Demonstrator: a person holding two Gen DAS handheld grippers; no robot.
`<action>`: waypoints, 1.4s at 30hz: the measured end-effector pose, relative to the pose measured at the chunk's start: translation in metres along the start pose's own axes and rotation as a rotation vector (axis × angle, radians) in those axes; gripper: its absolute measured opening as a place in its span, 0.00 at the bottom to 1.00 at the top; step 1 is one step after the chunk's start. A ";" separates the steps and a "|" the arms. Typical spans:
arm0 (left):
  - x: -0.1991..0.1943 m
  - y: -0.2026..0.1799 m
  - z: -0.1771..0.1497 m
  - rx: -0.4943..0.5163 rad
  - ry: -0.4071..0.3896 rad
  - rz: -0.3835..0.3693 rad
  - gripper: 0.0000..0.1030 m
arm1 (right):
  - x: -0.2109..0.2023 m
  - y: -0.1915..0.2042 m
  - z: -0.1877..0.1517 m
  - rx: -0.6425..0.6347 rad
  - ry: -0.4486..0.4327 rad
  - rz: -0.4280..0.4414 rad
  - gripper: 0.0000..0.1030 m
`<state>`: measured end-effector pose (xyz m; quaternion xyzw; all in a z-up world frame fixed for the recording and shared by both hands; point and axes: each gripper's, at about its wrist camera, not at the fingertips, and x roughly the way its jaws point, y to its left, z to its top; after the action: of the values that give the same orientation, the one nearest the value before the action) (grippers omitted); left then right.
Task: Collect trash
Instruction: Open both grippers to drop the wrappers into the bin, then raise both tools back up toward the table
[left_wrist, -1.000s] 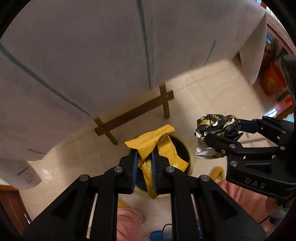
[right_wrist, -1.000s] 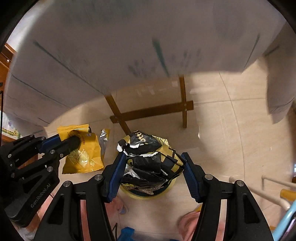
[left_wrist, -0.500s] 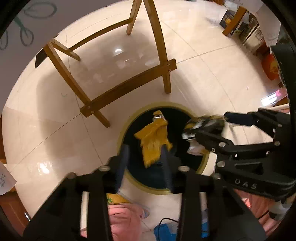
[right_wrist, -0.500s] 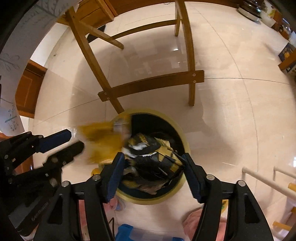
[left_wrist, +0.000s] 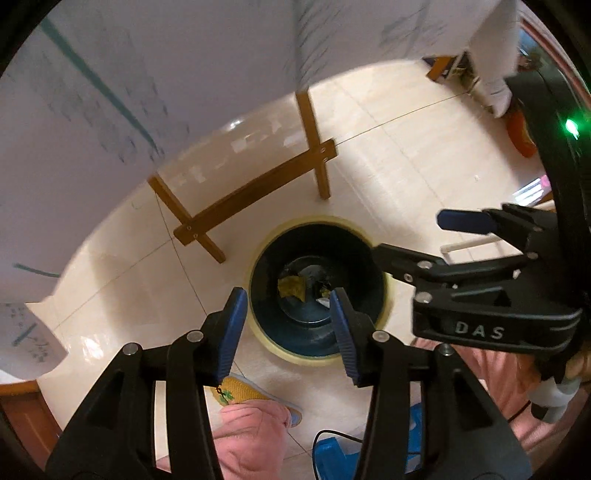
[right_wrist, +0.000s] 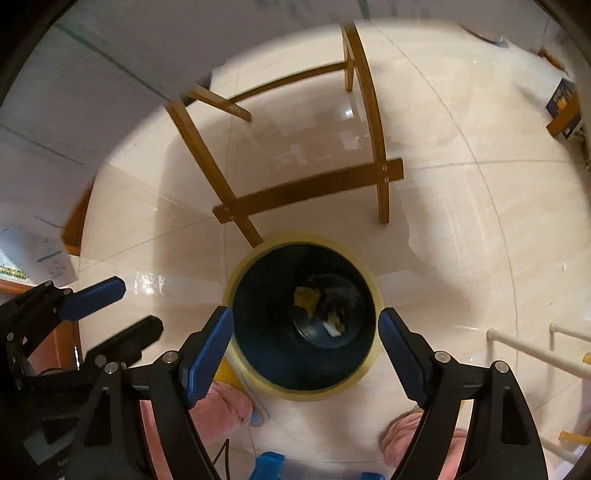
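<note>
Both claws hang over the bin (left_wrist: 317, 354) on the floor, the left claw (left_wrist: 286, 325) and right claw (right_wrist: 304, 345) pointing down, jaws just opened and empty, the wrappers (right_wrist: 306, 297) lying straight below on the bin's bottom.

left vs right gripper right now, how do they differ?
Left gripper stands narrower; right gripper is spread wider, its jaws flanking the whole bin mouth. In the left wrist view the left sits over the bin's near rim, while the right reaches in from the side. Shared: both point down at the bin, jaws have just been opening, nothing between them; the yellow wrapper and dark wrapper lie at the bottom.
</note>
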<state>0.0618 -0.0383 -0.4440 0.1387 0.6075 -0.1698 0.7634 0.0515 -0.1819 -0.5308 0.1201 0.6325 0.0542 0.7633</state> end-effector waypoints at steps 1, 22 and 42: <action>-0.012 -0.003 0.000 0.011 -0.007 0.002 0.42 | -0.014 0.004 0.001 -0.007 -0.008 0.003 0.80; -0.292 0.020 0.083 -0.058 -0.288 0.023 0.42 | -0.316 0.067 0.069 -0.067 -0.283 -0.041 0.80; -0.323 0.157 0.207 -0.270 -0.315 0.090 0.50 | -0.382 0.112 0.216 -0.138 -0.414 -0.029 0.80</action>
<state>0.2451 0.0461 -0.0825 0.0337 0.4912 -0.0721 0.8674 0.1961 -0.1879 -0.1014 0.0667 0.4585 0.0606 0.8841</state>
